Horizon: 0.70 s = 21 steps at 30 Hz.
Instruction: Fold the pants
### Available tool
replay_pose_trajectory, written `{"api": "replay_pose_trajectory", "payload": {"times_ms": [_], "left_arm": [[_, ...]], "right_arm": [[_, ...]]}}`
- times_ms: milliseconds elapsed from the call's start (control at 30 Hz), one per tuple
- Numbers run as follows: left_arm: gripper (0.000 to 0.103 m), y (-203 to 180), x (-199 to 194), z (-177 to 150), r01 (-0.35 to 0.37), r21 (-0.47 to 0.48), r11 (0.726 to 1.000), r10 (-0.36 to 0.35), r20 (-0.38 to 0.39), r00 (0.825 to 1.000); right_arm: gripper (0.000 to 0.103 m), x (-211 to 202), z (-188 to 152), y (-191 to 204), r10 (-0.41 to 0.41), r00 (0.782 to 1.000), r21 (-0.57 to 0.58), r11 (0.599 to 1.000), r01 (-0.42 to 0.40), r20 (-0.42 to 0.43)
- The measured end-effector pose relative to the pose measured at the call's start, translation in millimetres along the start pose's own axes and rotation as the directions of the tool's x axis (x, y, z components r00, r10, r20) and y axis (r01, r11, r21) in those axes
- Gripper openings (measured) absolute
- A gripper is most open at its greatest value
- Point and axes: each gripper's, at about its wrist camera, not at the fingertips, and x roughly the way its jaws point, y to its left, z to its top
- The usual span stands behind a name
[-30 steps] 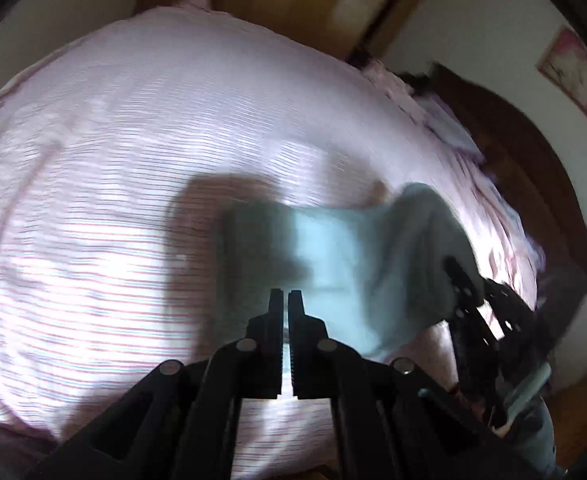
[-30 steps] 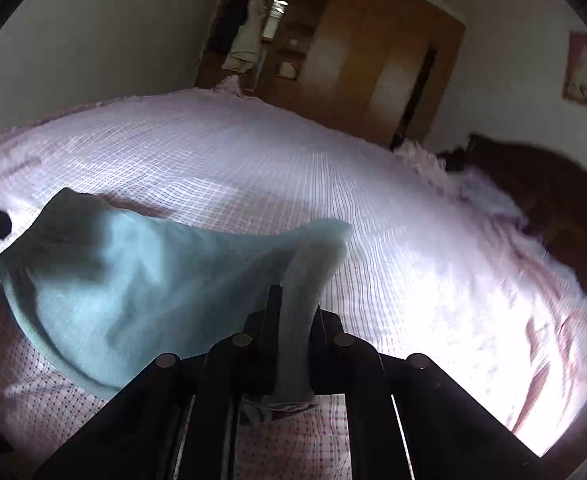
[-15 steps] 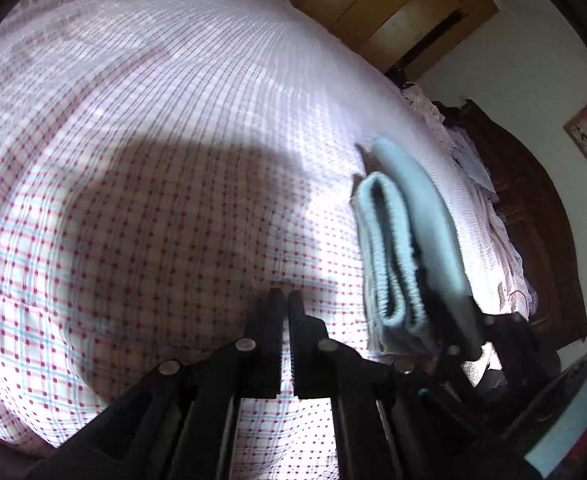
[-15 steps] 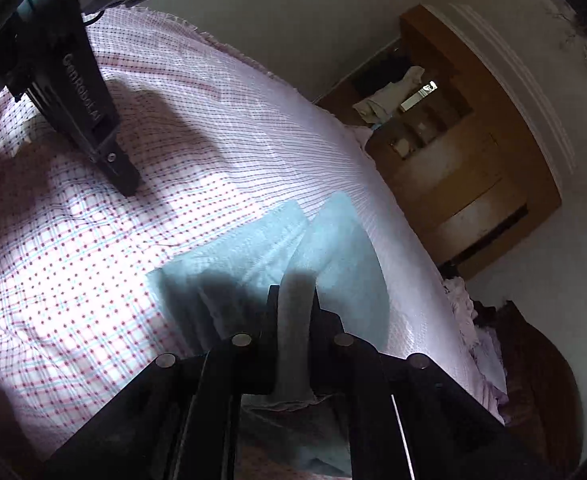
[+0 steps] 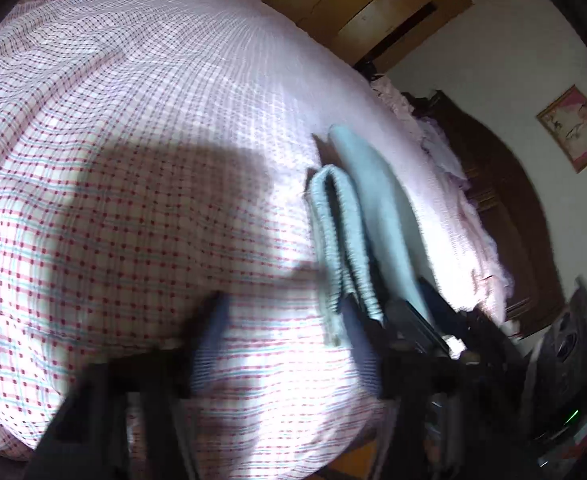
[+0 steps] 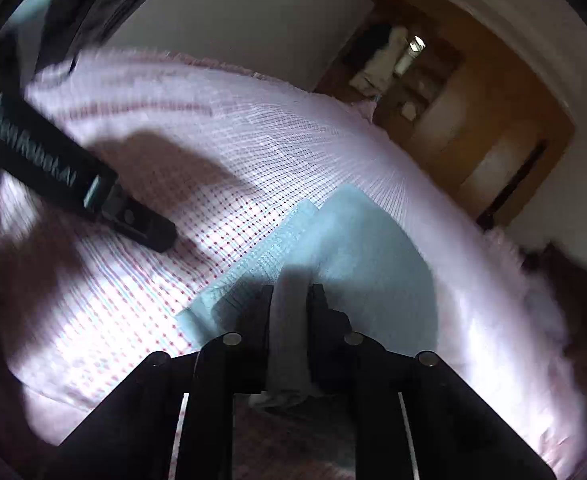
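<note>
The folded light-blue pants [image 6: 357, 248] lie on the checked bed [image 5: 133, 160], a fold between the right claw [image 6: 289, 300] fingers, whose jaws have just been easing apart. Only the left view shows the doubled waistband; there the left claw [image 5: 281, 320], blurred, has just been opening wide over bare sheet.

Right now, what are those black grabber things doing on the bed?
A person is folding light blue pants on the checked bed with two grippers. The right gripper has a fold of the pants between its fingers, which have just been opening. The left gripper holds nothing; its fingers have just been opening over the bare sheet beside the pants.
</note>
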Motion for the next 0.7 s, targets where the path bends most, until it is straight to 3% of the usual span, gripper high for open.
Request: {"api": "replay_pose_trajectory", "payload": {"times_ms": [67,133,233,367,467,533,600,633,700], "left_arm": [[0.071,-10.3,-3.6,13.5,0.026,0.013,1.0,-0.026,0.007,1.0],[0.072,-28.4,-3.2,26.8,0.061,0.041,0.997,-0.061,0.004,0.998],[0.073,-50.1,9.7,43.2,0.125,0.053,0.991,-0.123,-0.033,0.992],[0.073,-70.4,43.0,48.2,0.116,0.099,0.988,-0.103,-0.127,0.987],[0.07,-63.9,59.7,49.4,0.129,0.028,0.991,-0.122,-0.163,0.979],[0.05,-60.1,61.7,49.2,0.118,0.014,0.993,-0.115,-0.148,0.982],[0.036,-53.3,59.7,49.6,0.117,-0.003,0.993,-0.116,-0.146,0.983],[0.031,-50.5,58.5,50.9,0.128,-0.013,0.992,-0.128,-0.146,0.981],[0.029,-44.9,49.7,53.0,0.127,-0.017,0.992,-0.128,-0.125,0.984]], "right_arm": [[0.021,-26.9,-2.1,-32.1,0.18,0.979,0.214,0.957,-0.197,0.097],[0.027,-46.6,-8.9,-56.4,0.195,0.967,0.28,0.931,-0.235,0.164],[0.037,-55.6,-30.9,-87.1,0.088,0.984,0.318,0.939,-0.133,0.152],[0.037,-47.1,-76.0,-124.5,-0.015,0.997,0.432,0.902,-0.02,0.077],[0.037,-46.9,-104.3,-137.1,-0.087,0.995,0.437,0.897,0.06,0.04],[0.037,-41.1,-117.9,-142.6,-0.106,0.994,0.442,0.891,0.103,-0.017],[0.037,-39.9,-123.2,-146.4,-0.082,0.996,0.475,0.876,0.086,-0.03],[0.037,-43.2,-123.1,-149.2,-0.081,0.996,0.481,0.873,0.083,-0.026],[0.037,-45.1,-117.1,-147.6,-0.089,0.996,0.464,0.882,0.083,-0.009]]}}
